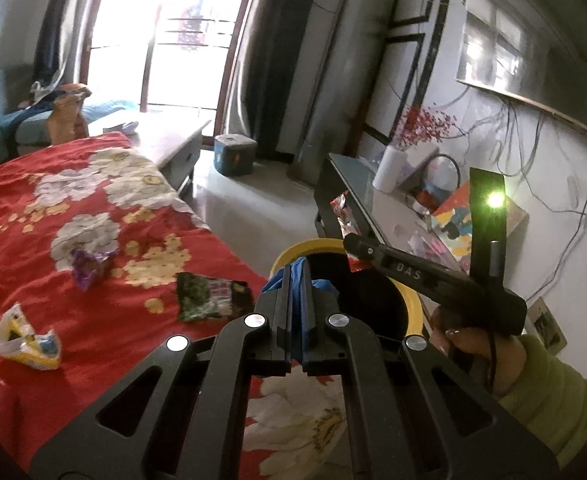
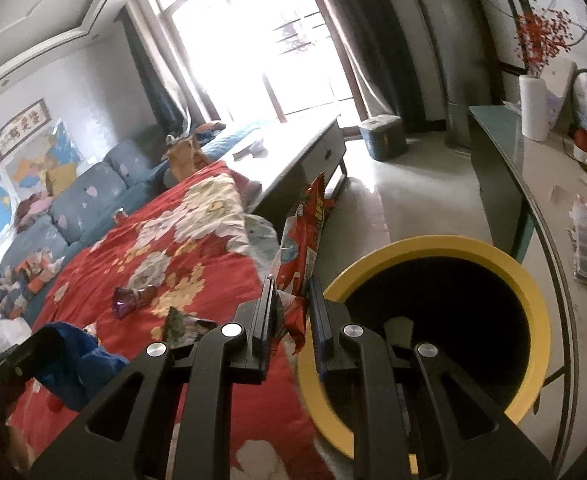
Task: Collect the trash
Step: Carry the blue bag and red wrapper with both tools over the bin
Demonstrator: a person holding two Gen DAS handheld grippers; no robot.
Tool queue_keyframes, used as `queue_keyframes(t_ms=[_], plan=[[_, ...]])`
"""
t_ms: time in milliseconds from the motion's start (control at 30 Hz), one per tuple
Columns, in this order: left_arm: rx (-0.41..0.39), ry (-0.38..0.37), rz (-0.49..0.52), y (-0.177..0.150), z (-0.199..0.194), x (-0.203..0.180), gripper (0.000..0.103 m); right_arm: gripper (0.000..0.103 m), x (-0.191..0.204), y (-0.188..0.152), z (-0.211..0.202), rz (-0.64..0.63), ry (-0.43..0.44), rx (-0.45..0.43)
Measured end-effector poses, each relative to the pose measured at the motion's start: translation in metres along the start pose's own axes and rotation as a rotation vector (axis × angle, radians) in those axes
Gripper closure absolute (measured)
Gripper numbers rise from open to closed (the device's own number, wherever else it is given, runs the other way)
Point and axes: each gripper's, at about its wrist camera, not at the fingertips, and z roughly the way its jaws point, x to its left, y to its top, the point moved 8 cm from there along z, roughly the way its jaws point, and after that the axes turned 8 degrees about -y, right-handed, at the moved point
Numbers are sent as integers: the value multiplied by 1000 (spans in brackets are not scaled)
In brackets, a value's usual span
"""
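My left gripper (image 1: 295, 276) is shut on a crumpled blue wrapper (image 1: 321, 286), right at the near rim of a yellow-rimmed black bin (image 1: 305, 245). My right gripper (image 2: 291, 300) is shut on a long red snack wrapper (image 2: 305, 232) that stands up from its fingers, left of the bin (image 2: 433, 246) and beside its rim. On the red flowered bedspread (image 1: 93, 184) lie a purple wrapper (image 1: 89, 266), a dark green packet (image 1: 213, 296) and a yellow-white wrapper (image 1: 25, 340). The left wrist view also shows the right gripper (image 1: 351, 242), held by a hand in a green sleeve.
A glass-topped side table (image 2: 533, 168) with a white vase (image 2: 535, 108) and papers runs along the right, close behind the bin. A low coffee table (image 2: 293, 148) and a blue sofa (image 2: 85, 200) lie beyond the bedspread. A teal box (image 1: 233, 154) stands on the floor near the window.
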Motion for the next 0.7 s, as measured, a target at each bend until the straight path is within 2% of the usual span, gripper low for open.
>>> queue_keyframes(t_ms=[700], plan=[[64,-49,100,6,60,-39,103,87,-80,-8,13,118,-94,25]])
